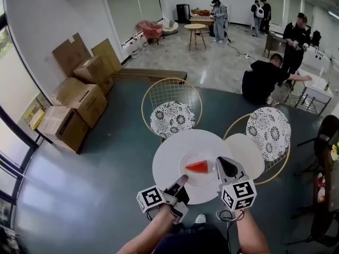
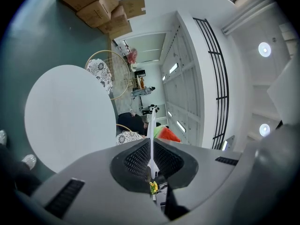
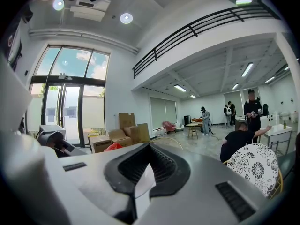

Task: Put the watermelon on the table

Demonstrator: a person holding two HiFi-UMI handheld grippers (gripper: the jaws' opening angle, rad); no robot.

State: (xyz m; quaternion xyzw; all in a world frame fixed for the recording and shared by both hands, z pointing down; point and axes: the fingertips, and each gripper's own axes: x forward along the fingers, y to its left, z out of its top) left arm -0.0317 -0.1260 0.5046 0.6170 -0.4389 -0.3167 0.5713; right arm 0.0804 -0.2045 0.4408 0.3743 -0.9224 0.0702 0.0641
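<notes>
Both the left tongs [image 1: 183, 180] and the right tongs [image 1: 220, 163] are clenched on opposite rims of the clear plate [image 1: 201, 180] carrying the watermelon slice [image 1: 197, 166] over the white round desk [image 1: 172, 152], so release, and perhaps set-down, seemingly remains.

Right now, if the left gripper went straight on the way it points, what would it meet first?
The left gripper is clamped on the plate rim; straight on, it would probably meet the watermelon slice there.

My tally
One watermelon [image 1: 197, 167], one plate [image 1: 204, 179], one table [image 1: 169, 153], two chairs [image 1: 172, 118] at twelve and two o'clock, left claw [image 1: 183, 180] plus right claw [image 1: 223, 162].
</notes>
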